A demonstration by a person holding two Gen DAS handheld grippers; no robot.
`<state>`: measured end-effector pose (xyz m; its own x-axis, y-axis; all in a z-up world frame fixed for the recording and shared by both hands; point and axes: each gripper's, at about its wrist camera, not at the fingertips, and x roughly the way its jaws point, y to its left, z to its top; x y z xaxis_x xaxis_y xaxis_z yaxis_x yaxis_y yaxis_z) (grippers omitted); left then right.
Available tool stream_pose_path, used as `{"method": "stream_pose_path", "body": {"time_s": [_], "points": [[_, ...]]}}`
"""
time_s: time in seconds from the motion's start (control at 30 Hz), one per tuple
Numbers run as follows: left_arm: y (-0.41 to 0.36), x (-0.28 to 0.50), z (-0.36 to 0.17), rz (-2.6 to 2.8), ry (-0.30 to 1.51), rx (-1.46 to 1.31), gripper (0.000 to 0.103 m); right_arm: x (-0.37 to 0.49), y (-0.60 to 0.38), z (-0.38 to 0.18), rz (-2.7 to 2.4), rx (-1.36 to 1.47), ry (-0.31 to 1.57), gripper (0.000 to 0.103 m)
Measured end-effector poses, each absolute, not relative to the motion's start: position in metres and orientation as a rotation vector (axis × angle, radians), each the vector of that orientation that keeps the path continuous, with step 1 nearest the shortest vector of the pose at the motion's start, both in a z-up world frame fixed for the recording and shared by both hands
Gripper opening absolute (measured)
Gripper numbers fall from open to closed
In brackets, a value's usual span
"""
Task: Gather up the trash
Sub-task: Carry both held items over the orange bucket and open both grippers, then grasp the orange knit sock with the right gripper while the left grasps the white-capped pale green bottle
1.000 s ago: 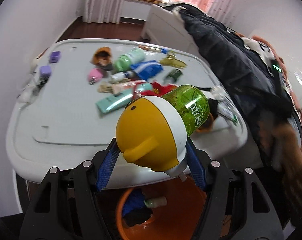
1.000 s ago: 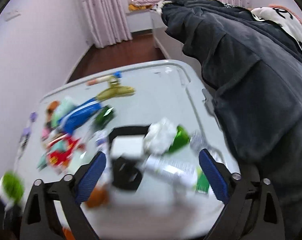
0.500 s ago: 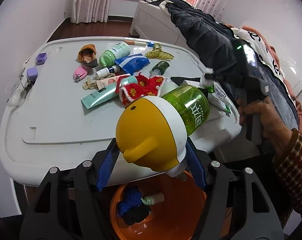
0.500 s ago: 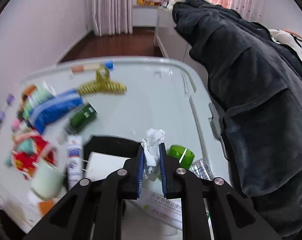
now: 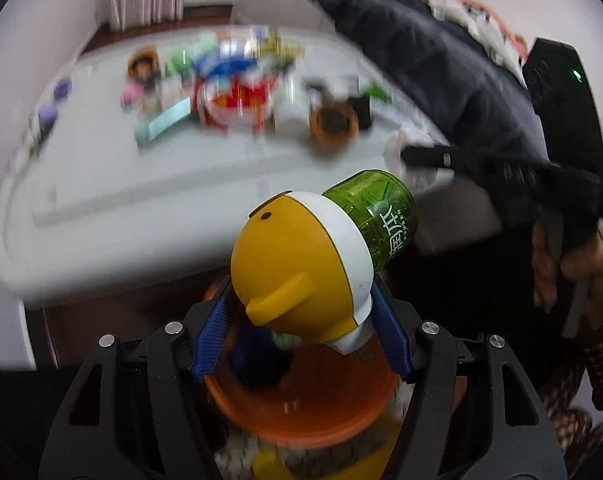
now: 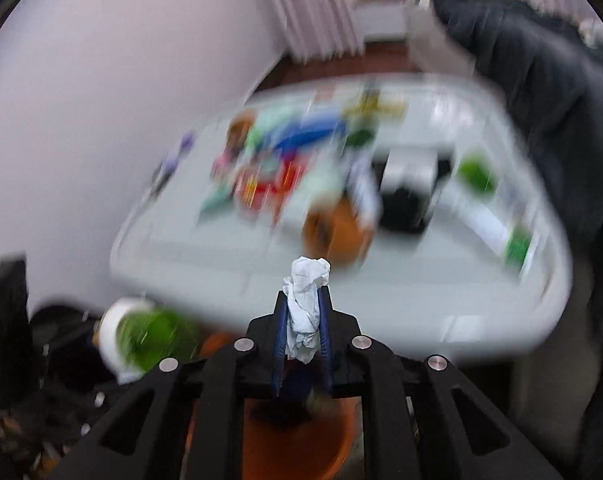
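My left gripper (image 5: 301, 320) is shut on a yellow-and-white duck-shaped device with a green bottle (image 5: 325, 248) and holds it above the orange bin (image 5: 301, 412). My right gripper (image 6: 303, 316) is shut on a crumpled white tissue (image 6: 305, 308), also over the orange bin (image 6: 293, 448), off the table's front edge. The right gripper also shows in the left wrist view (image 5: 413, 160), at right, with the tissue at its tip. The green bottle shows blurred at lower left of the right wrist view (image 6: 149, 340).
The white table (image 5: 141, 208) holds a blurred clutter of tubes, bottles, a red knitted item and a brown cup (image 5: 333, 120). A dark garment (image 5: 441, 64) hangs at the right. The bin holds a dark item. A white wall is at left.
My right gripper lifted the tissue off the table and swung back toward the bin. My left gripper pulled back and lower over the bin with the duck device. Both views are motion-blurred.
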<state>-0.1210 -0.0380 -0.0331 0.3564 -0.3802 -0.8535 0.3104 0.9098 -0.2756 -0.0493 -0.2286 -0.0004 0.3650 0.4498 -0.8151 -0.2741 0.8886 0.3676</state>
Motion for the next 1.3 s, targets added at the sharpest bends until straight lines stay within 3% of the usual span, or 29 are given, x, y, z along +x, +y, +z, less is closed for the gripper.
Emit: {"method": "stream_pose_path", "body": {"time_s": [0.2, 0.27, 0.3, 0.33, 0.4, 0.53, 0.77, 0.87, 0.97, 1.13, 1.3], "points": [[-0.036, -0.147, -0.071, -0.428, 1.3, -0.066, 0.064, -0.104, -0.198, -0.059, 0.519, 0.117, 1.295, 0.016], [-0.037, -0.148, -0.079, -0.428, 1.342, -0.07, 0.064, -0.113, -0.188, -0.073, 0.546, 0.095, 1.358, 0.025], [-0.039, -0.147, -0.083, -0.425, 1.368, -0.068, 0.064, -0.113, -0.185, -0.078, 0.542, 0.078, 1.379, 0.037], [-0.041, -0.148, -0.086, -0.42, 1.387, -0.059, 0.067, -0.114, -0.183, -0.079, 0.532, 0.07, 1.386, 0.062], [-0.043, -0.148, -0.087, -0.413, 1.403, -0.047, 0.07, -0.113, -0.186, -0.078, 0.483, 0.057, 1.385, 0.08], [-0.035, -0.144, -0.083, -0.387, 1.387, -0.083, 0.076, -0.105, -0.204, -0.068, 0.414, 0.117, 1.334, 0.081], [-0.021, -0.122, -0.058, -0.343, 1.304, -0.155, 0.076, -0.06, -0.219, -0.029, 0.373, 0.116, 1.216, 0.081], [-0.026, -0.096, -0.03, -0.312, 1.187, -0.174, 0.076, -0.032, -0.212, 0.002, 0.37, 0.059, 1.112, 0.082], [-0.029, -0.071, -0.004, -0.287, 1.051, -0.179, 0.078, 0.001, -0.204, 0.024, 0.372, 0.044, 1.019, 0.091], [-0.037, -0.066, -0.002, -0.212, 0.819, -0.084, 0.084, 0.014, -0.208, 0.003, 0.269, -0.023, 0.919, 0.088], [-0.045, -0.06, -0.027, -0.267, 0.912, -0.049, 0.084, 0.028, -0.201, -0.025, 0.254, -0.065, 0.968, 0.082]]}}
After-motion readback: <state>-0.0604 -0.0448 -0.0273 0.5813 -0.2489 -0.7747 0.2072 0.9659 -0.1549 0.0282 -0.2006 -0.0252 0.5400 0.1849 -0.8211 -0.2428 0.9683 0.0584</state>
